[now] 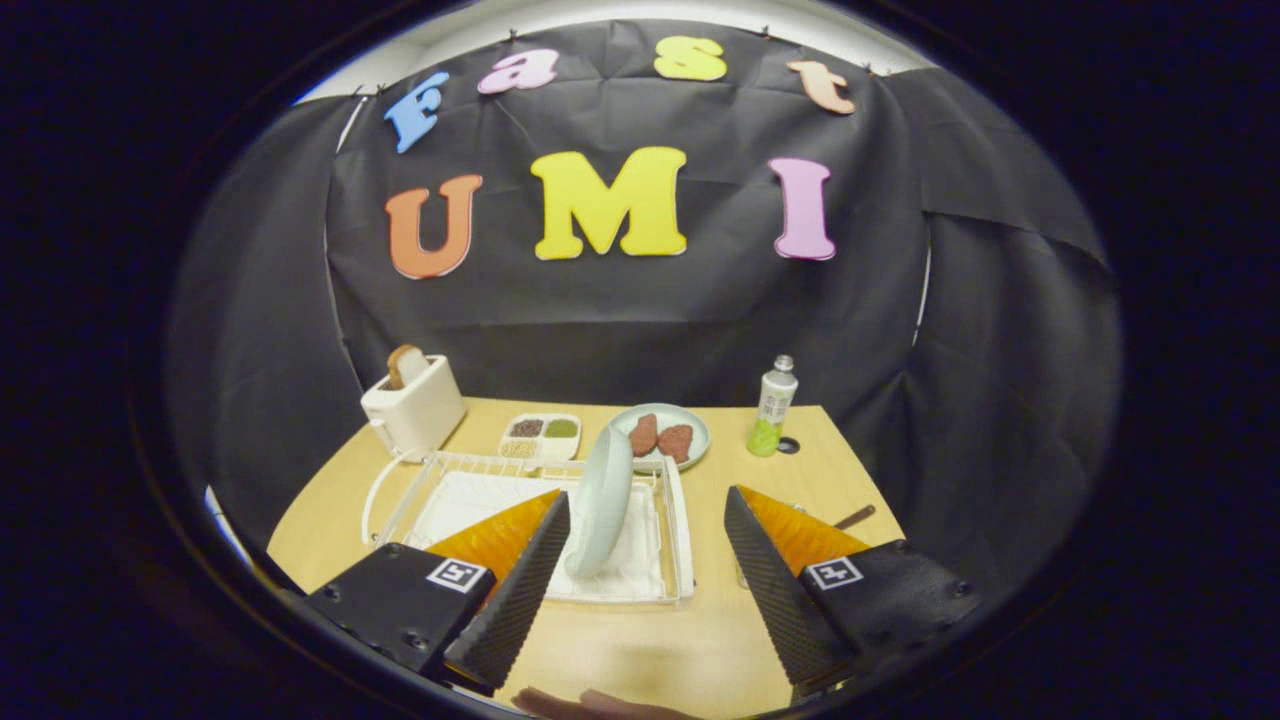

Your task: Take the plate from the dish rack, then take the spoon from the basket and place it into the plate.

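Gripper: my gripper hangs above the near part of the table, fingers wide apart and holding nothing.
Plate: the pale plate stands on edge in the dish rack, between my two fingers and a little ahead of them, closer to my left finger.
Dish rack: white wire frame with a white tray under it; the plate is the one dish I can see in it.
Spoon: a dark handle pokes out beyond my right finger; I cannot tell whether it is the spoon, and the basket is hidden behind that finger.
Second plate: a round plate beyond the rack holds two reddish-brown patties.
Divided dish: a small white dish just behind the rack holds dark, green and pale grains in separate compartments.
Toaster: white toaster near the rack's far left corner, with a slice of bread sticking up from it.
Bottle: a bottle stands upright to the right of the patty plate.
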Available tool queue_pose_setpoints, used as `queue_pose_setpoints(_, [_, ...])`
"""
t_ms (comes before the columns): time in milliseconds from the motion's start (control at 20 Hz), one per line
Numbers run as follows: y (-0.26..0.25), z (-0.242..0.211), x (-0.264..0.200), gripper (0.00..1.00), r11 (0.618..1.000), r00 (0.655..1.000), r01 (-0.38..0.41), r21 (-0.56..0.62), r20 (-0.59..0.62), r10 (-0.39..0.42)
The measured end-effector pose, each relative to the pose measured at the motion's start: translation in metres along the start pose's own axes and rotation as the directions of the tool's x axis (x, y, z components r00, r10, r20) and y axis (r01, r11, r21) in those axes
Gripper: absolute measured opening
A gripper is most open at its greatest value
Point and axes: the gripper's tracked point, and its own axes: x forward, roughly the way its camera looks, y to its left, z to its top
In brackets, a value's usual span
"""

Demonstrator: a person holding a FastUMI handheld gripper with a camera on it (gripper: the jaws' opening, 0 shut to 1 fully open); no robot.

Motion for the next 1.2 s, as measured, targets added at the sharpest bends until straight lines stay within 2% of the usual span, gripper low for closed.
queue_pose_setpoints(150, [0.012, 0.014, 0.042, 1.00, 1.000, 0.991, 0.002, 0.014, -0.137, -0.001])
queue_pose_setpoints(250, [0.026, 0.008, 0.061, 1.00, 1.000, 0.966, -0.010, -0.002, -0.259, 0.009])
queue_pose_setpoints(400, [0.026, 0.000, 0.087, 1.00, 0.995, 0.908, 0.070, -0.072, -0.407, -0.094])
queue_pose_setpoints(550, [0.021, 0.012, 0.102, 0.96, 0.978, 0.882, 0.160, -0.132, -0.427, -0.202])
queue_pose_setpoints(900, [0.012, 0.024, 0.122, 0.61, 0.915, 0.816, 0.310, -0.257, -0.421, -0.395])
queue_pose_setpoints(1000, [0.017, 0.019, 0.130, 0.50, 0.915, 0.807, 0.308, -0.262, -0.437, -0.397])
queue_pose_setpoints(1050, [0.017, 0.016, 0.132, 0.49, 0.910, 0.797, 0.322, -0.262, -0.443, -0.410])
queue_pose_setpoints(1150, [0.016, 0.015, 0.130, 0.39, 0.888, 0.769, 0.373, -0.268, -0.446, -0.457])
queue_pose_setpoints(1200, [0.016, 0.016, 0.127, 0.27, 0.883, 0.762, 0.384, -0.270, -0.447, -0.468])
